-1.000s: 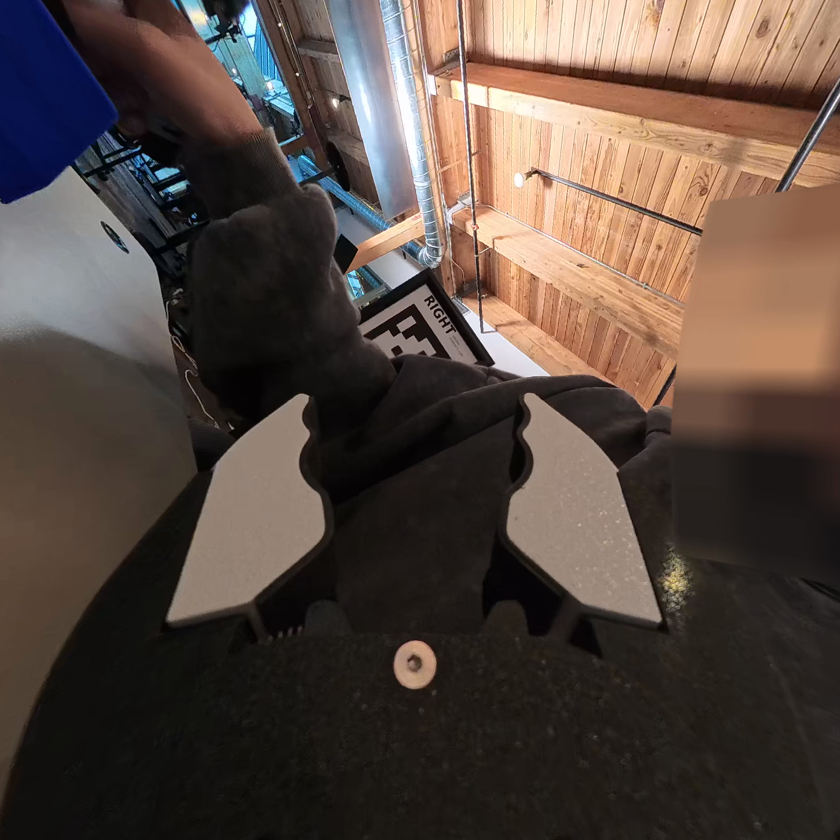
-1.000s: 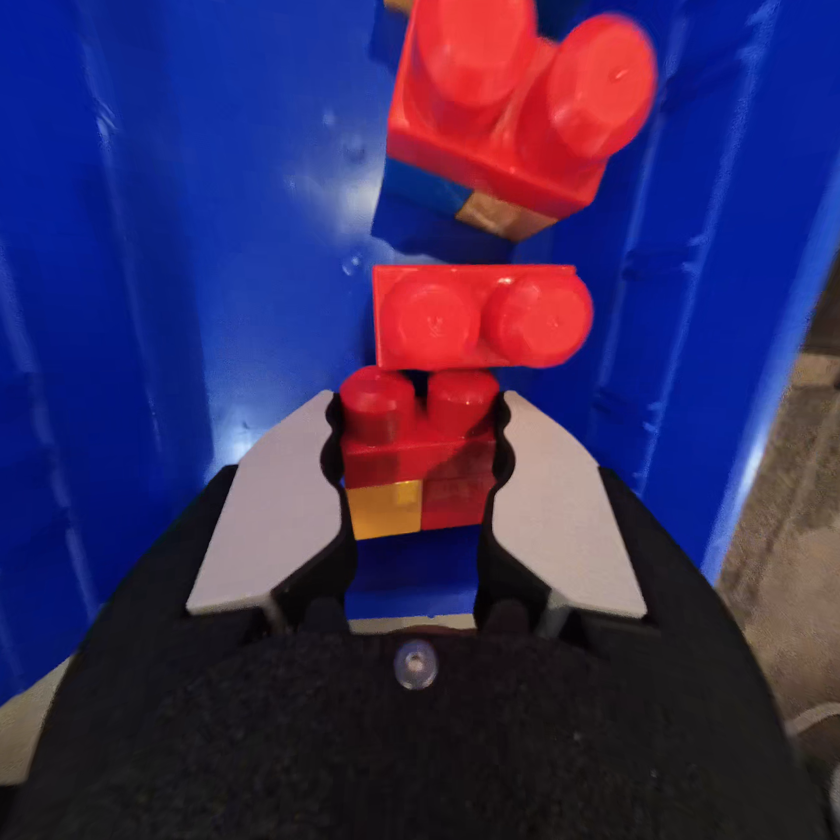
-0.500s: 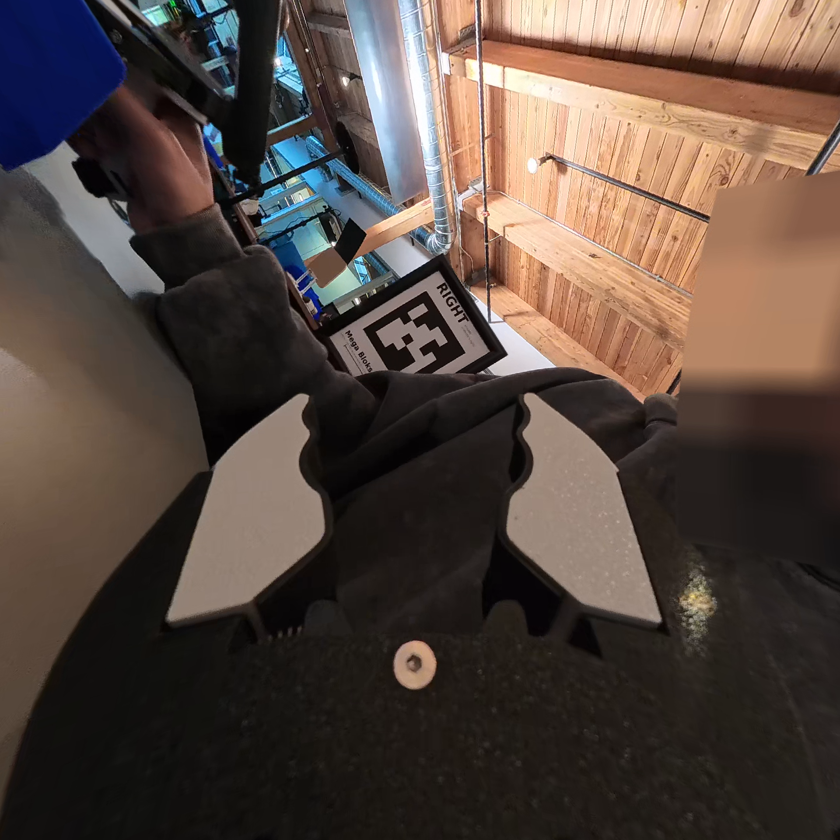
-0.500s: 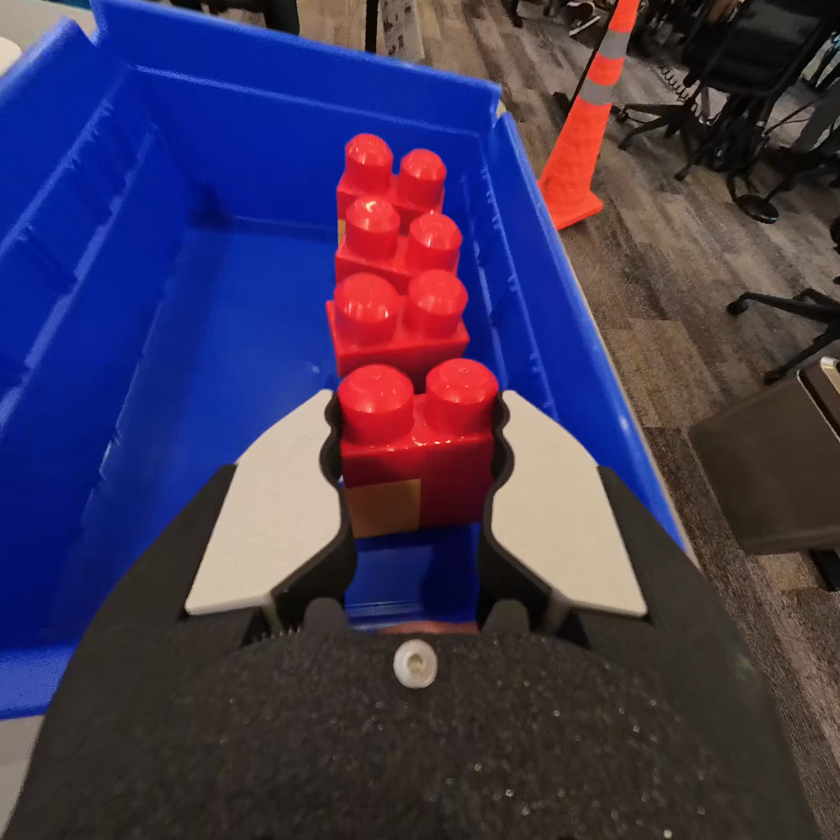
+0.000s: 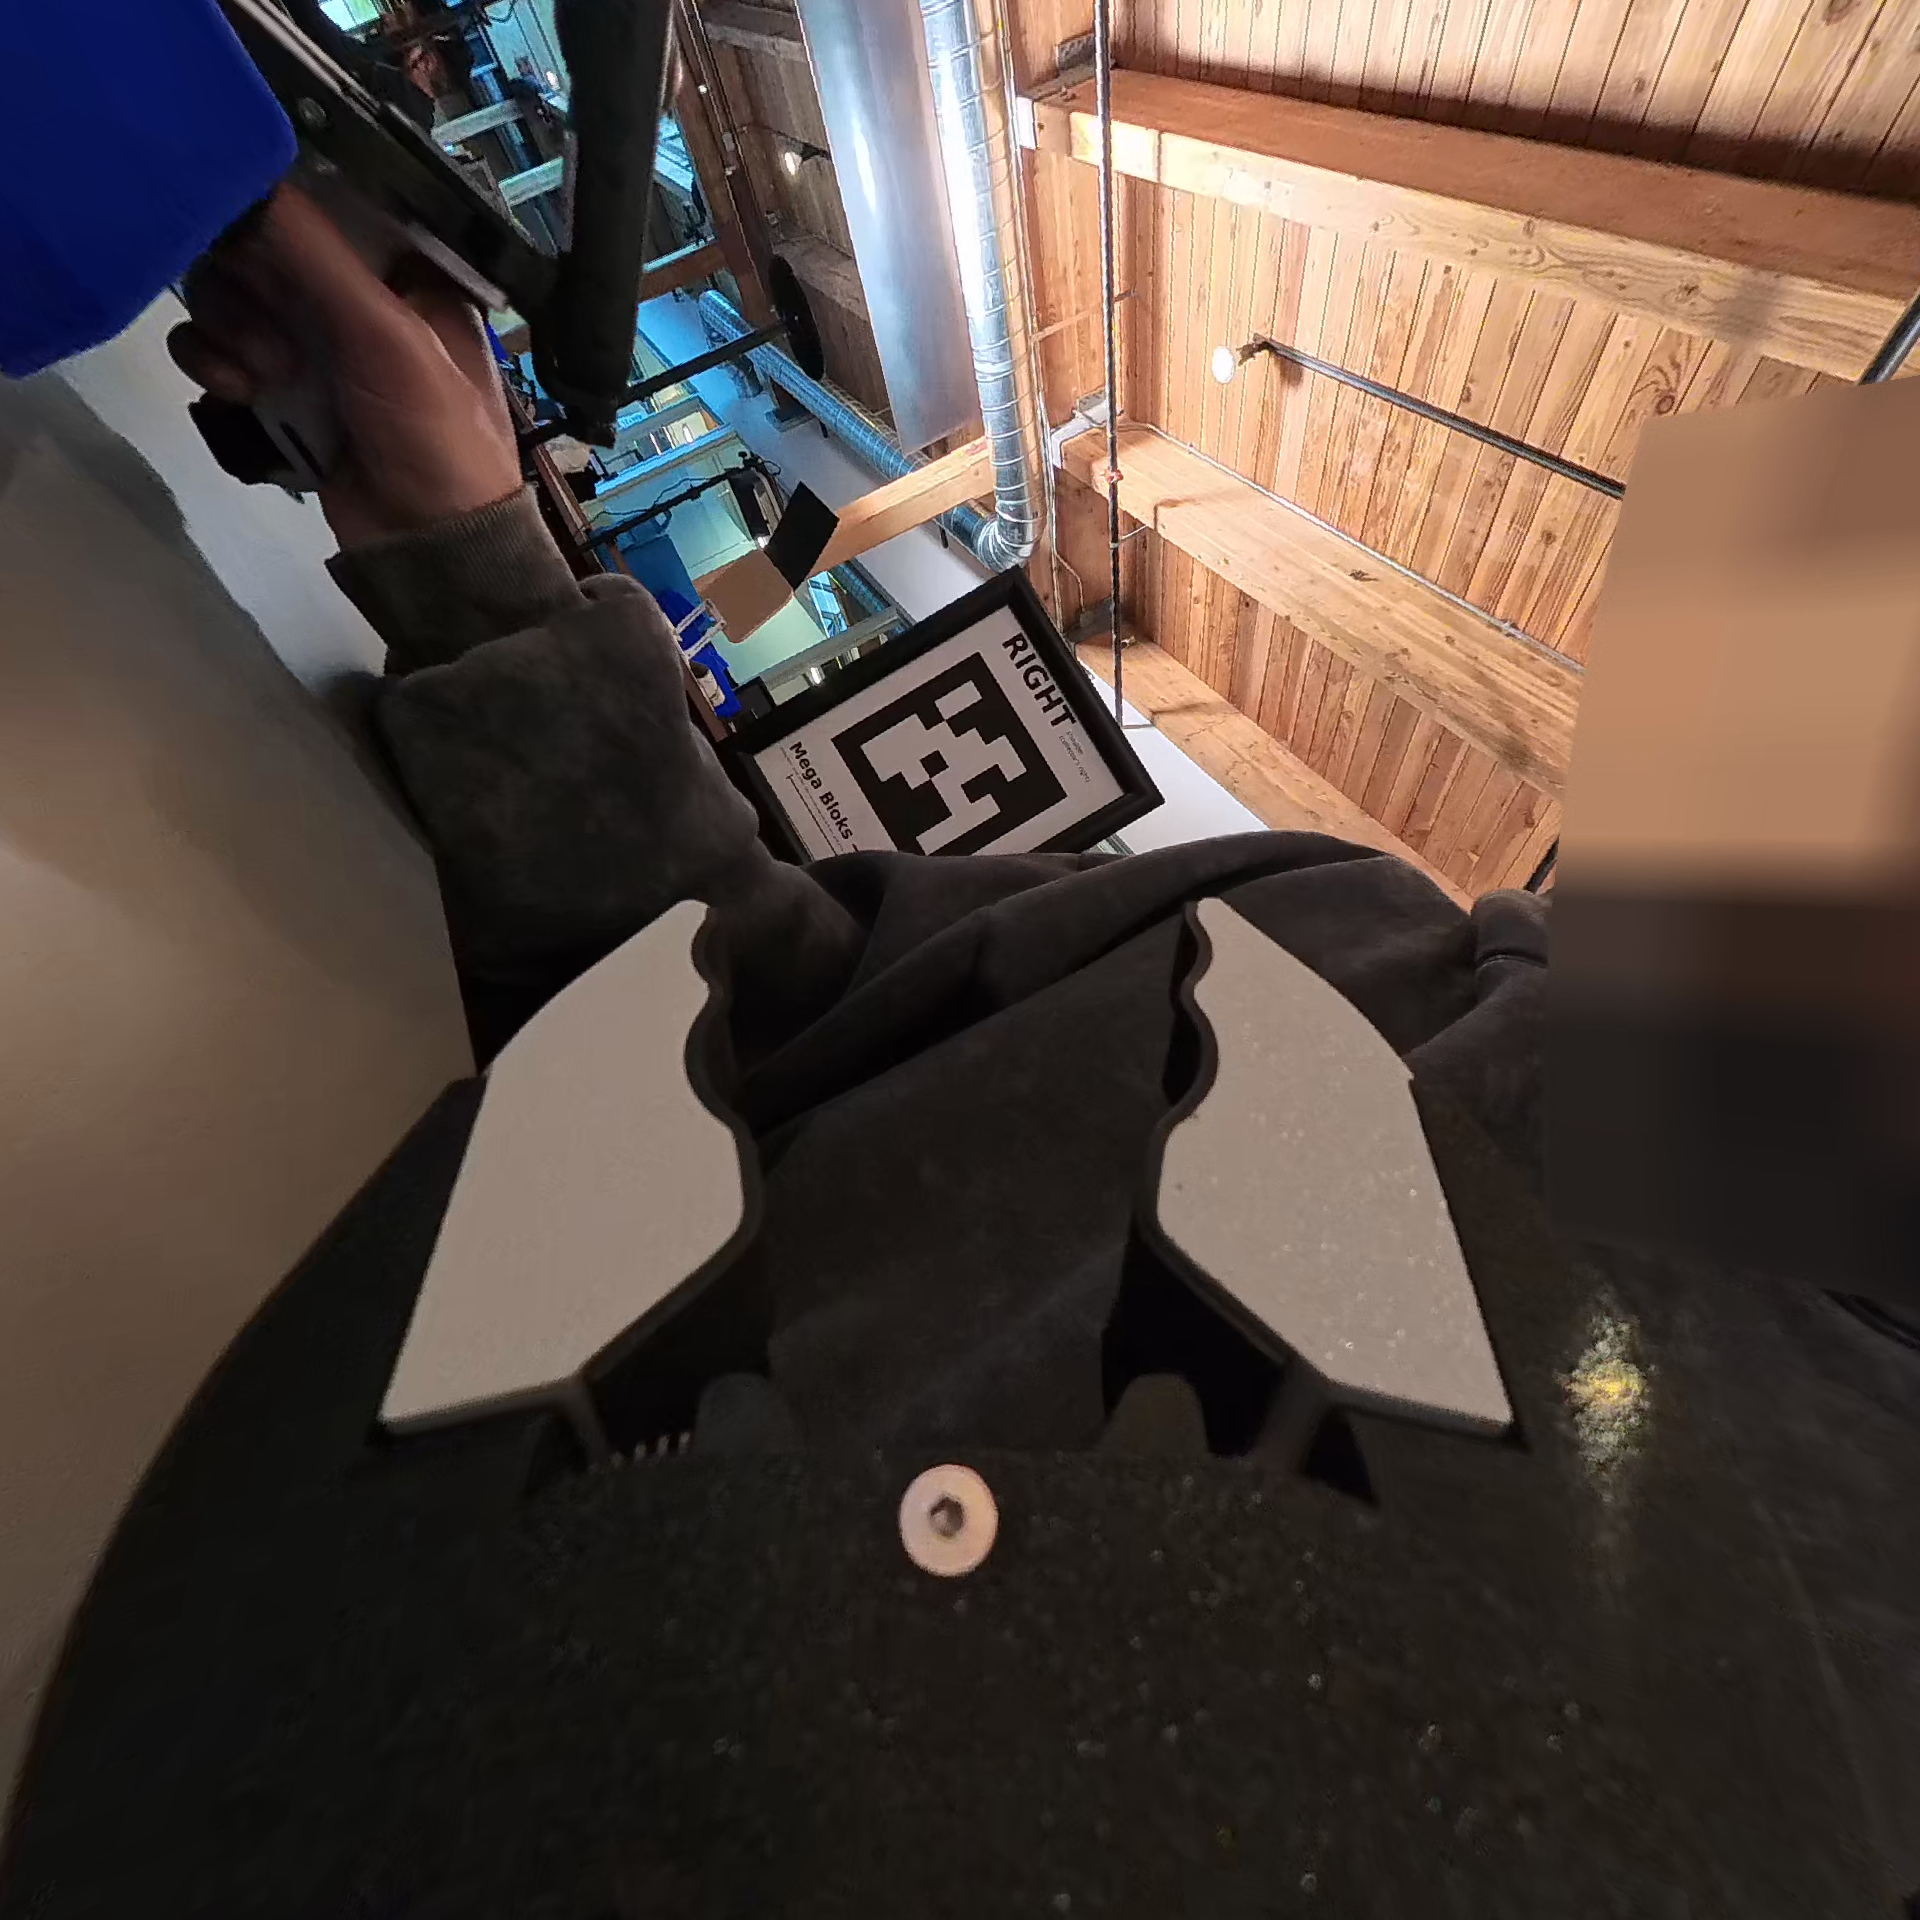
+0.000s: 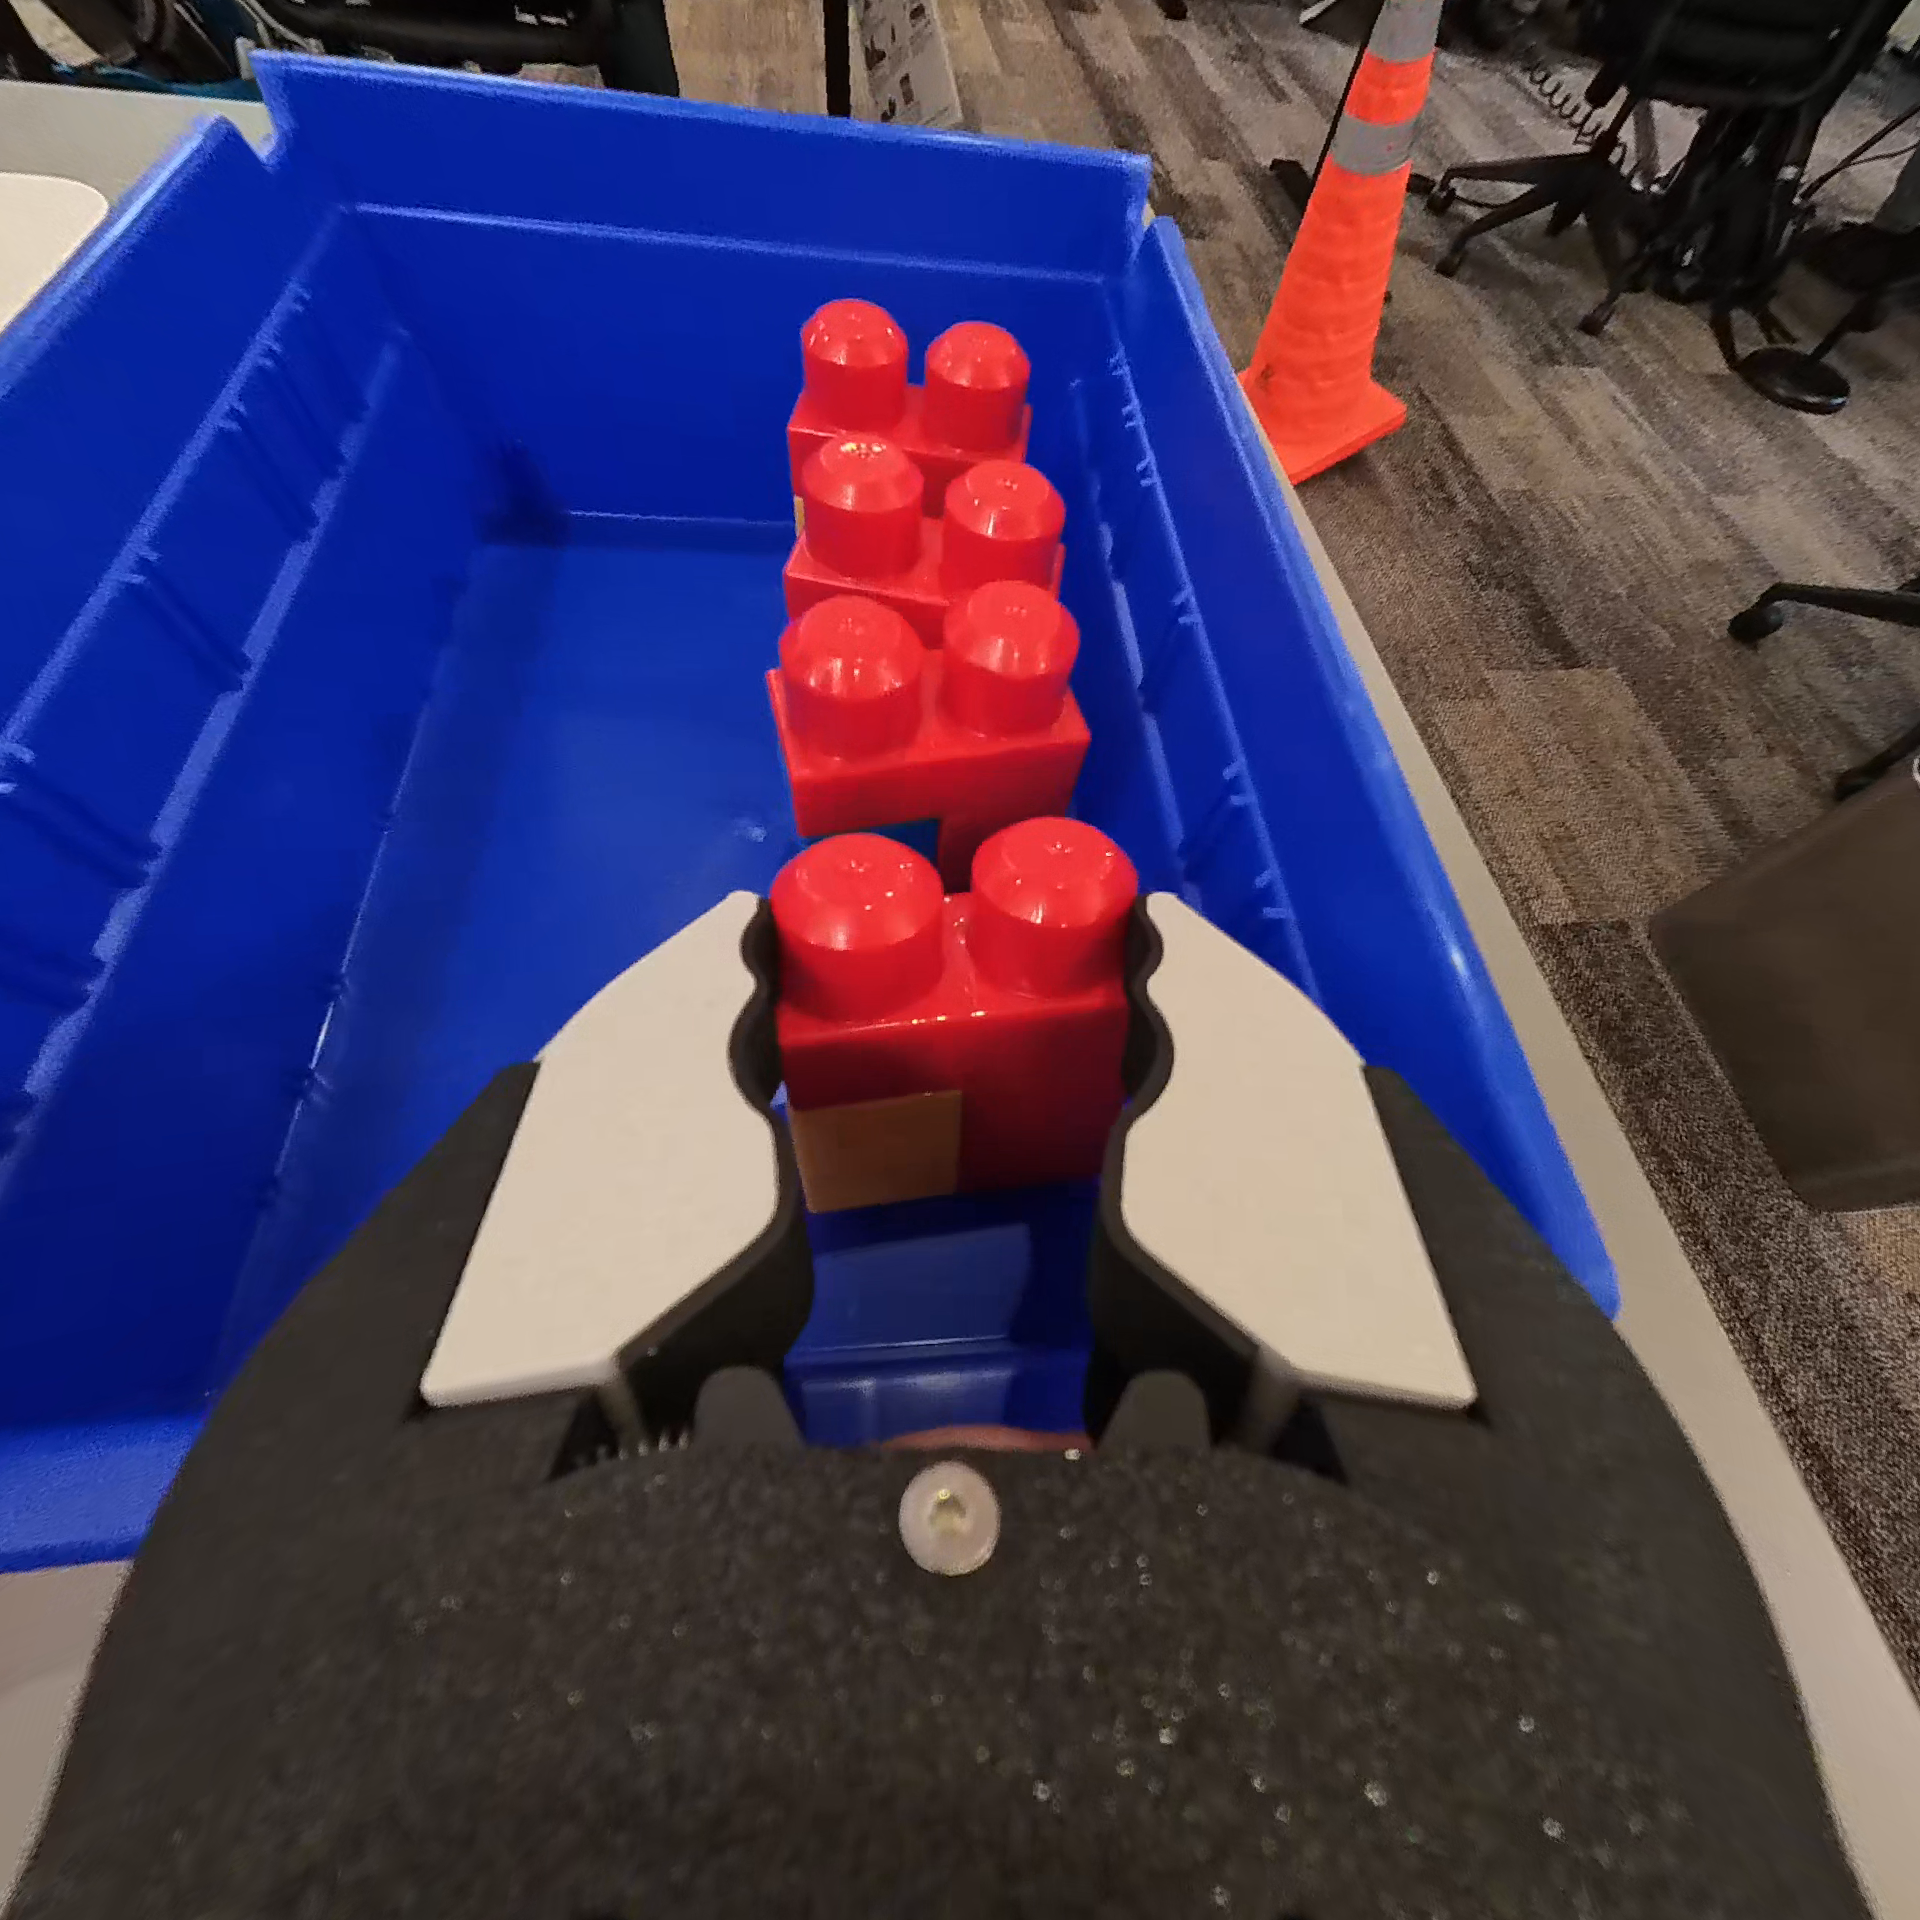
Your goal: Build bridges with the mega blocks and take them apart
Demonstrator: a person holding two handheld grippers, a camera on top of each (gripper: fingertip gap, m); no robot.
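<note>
The right gripper (image 6: 951,997) is clamping a red 2-stud block (image 6: 951,997) inside the blue bin (image 6: 665,208), 3 red blocks (image 6: 925,717) lining up ahead, probably touching. The left gripper (image 5: 945,1049) is gaping empty, facing away.

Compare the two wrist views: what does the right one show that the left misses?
Right only: the right hand-held gripper shut on a red block, three more red blocks in a row, and a cone.

Left only: the open left hand-held gripper pointing at a dark sweatshirt, a framed marker card, and the wooden ceiling.

Both: the blue bin.
</note>
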